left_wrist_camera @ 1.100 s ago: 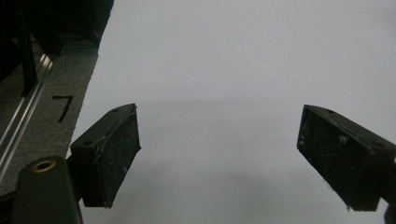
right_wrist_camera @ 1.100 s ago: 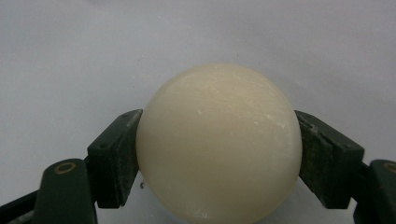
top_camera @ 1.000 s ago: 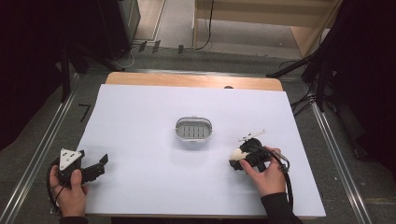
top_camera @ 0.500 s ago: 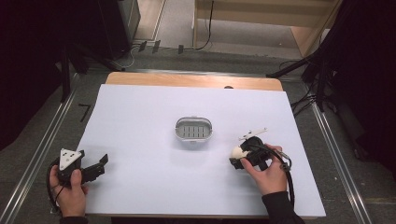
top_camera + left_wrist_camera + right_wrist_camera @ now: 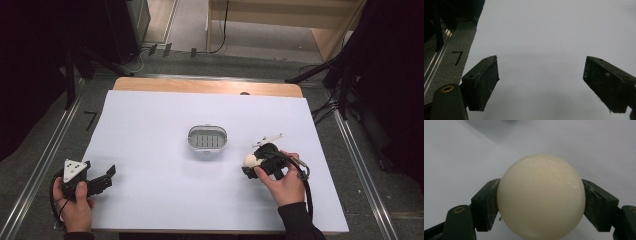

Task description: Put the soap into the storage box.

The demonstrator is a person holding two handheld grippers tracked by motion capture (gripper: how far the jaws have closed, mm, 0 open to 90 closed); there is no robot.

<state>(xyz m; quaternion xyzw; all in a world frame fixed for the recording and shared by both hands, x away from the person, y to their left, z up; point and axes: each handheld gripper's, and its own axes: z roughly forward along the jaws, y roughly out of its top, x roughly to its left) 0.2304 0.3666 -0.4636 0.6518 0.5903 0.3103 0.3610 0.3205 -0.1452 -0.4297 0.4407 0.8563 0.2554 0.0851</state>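
A cream-coloured ball [image 5: 541, 196] sits between the jaws of my right gripper [image 5: 541, 202], which is shut on it; both pads press its sides. From above, the ball [image 5: 250, 160] shows at the tip of the right gripper [image 5: 253, 165], low over the white table right of centre. A small grey oval tray [image 5: 207, 138] with a slotted floor stands at the middle of the table, just up and left of the ball. My left gripper [image 5: 106, 176] rests at the table's near left corner. Its jaws stand wide apart in the left gripper view [image 5: 541, 82], with only bare white sheet between them.
A white sheet [image 5: 160, 125] covers the table, with a wooden strip [image 5: 200, 86] along the far edge. Metal rails [image 5: 45, 155] run along both sides. A black "7" mark [image 5: 457, 57] lies on the grey floor by the left edge. Cables trail beyond the far edge.
The right gripper with the ball has shifted very slightly; the left gripper has stayed put.
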